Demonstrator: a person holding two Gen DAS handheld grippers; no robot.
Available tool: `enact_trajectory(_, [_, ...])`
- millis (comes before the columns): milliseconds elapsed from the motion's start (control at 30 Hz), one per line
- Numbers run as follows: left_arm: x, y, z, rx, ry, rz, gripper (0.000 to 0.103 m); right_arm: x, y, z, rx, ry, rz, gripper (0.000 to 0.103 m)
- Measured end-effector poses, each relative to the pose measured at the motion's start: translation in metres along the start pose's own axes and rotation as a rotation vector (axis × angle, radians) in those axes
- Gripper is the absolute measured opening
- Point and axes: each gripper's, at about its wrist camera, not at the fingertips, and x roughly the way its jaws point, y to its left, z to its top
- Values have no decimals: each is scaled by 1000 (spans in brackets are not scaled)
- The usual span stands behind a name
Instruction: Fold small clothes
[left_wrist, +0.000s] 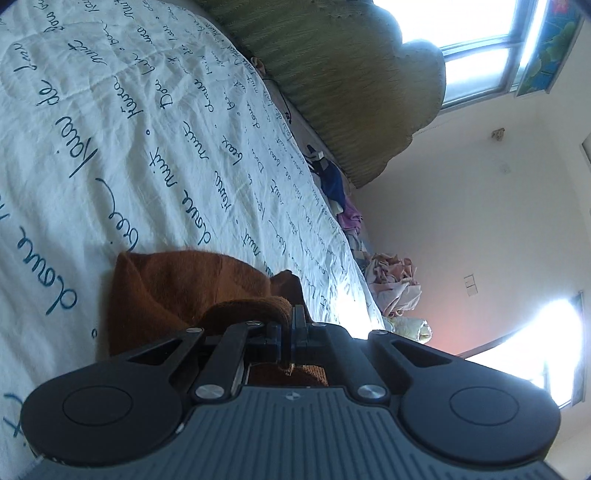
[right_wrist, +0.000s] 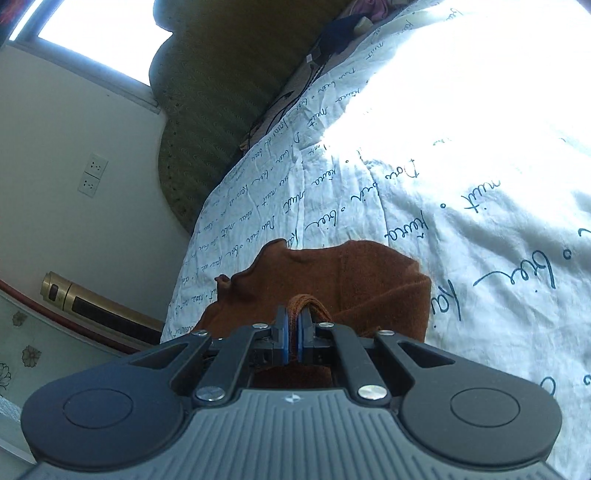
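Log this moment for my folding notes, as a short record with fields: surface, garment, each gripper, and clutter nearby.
surface: white bedsheet printed with dark cursive writing
garment: brown knit garment, held by both grippers, part of it draped over the sheet
left gripper: shut on a thick edge of the garment
right gripper: shut on a folded edge of the garment, blue pads pressing it
clutter nearby: pile of crumpled clothes at the far edge of the bed; green headboard behind

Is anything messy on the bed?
Yes. Crumpled clothes sit heaped at the bed's far edge, unfolded. The brown garment hangs bunched between the left tool and right tool.
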Motion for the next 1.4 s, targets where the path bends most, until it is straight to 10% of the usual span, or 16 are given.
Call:
enact_trajectory(467, [69,53,33,-133,69,92,6,59,-35,37,86,21,-41,16])
enact_trajectory(600, [57,44,39,-107,36,110,16,41,-11,37,-8,-70,-100,94])
enact_trajectory(633, [50,37,42,-81,2,115,29,34,0,35,-67,-97,-132,95])
enact_trajectory(800, [21,-11,43,88,-115,103,65,25,47,16,-287,-39,-144,77])
enact_trajectory(1033, [73,-42,-34,259,127,165,64,77,87,-44,-554,143,-212,60])
enact_trajectory(1233, [80,-21,-32,330,104,298,35,88,86,-49,-667,97,-383,58])
enact_trajectory(1400, [14,-68,-64,491,19,270,90,32,106,-69,-695,51,-361,59])
